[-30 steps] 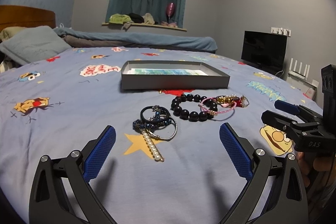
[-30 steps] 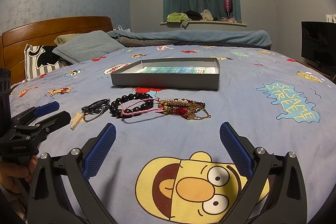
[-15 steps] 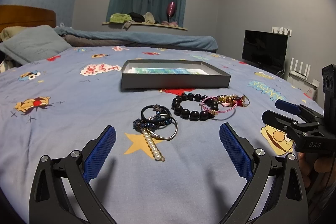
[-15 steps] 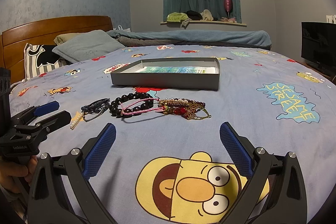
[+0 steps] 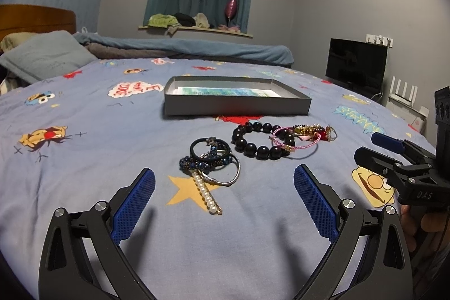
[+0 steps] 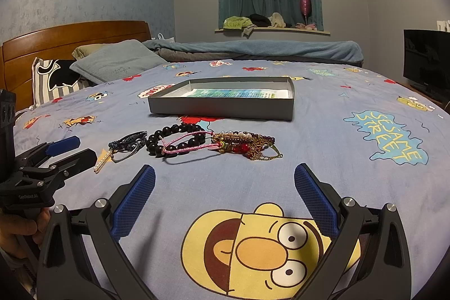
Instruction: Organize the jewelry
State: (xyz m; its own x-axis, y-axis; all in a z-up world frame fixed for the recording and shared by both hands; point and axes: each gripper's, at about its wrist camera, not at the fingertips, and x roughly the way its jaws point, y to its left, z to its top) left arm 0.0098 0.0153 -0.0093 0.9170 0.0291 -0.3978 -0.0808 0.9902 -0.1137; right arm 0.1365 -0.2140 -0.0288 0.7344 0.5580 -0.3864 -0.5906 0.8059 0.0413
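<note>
Blue cartoon-print bedsheet [image 5: 84, 159] carries the jewelry in a loose row in front of a shallow grey box [image 5: 237, 100]: a pearl hair clip [image 5: 206, 193] tangled with dark hair ties [image 5: 209, 152], a black bead bracelet [image 5: 260, 141], a pink cord bracelet [image 5: 294, 139] overlapping it, and a gold and red chain pile [image 6: 247, 144]. Left tongs [image 5: 224, 197] hang just short of the pearl clip with jaws wide apart and nothing between them. Right tongs [image 6: 224, 197] hover over a yellow cartoon face, also spread wide and empty, near the chain pile.
</note>
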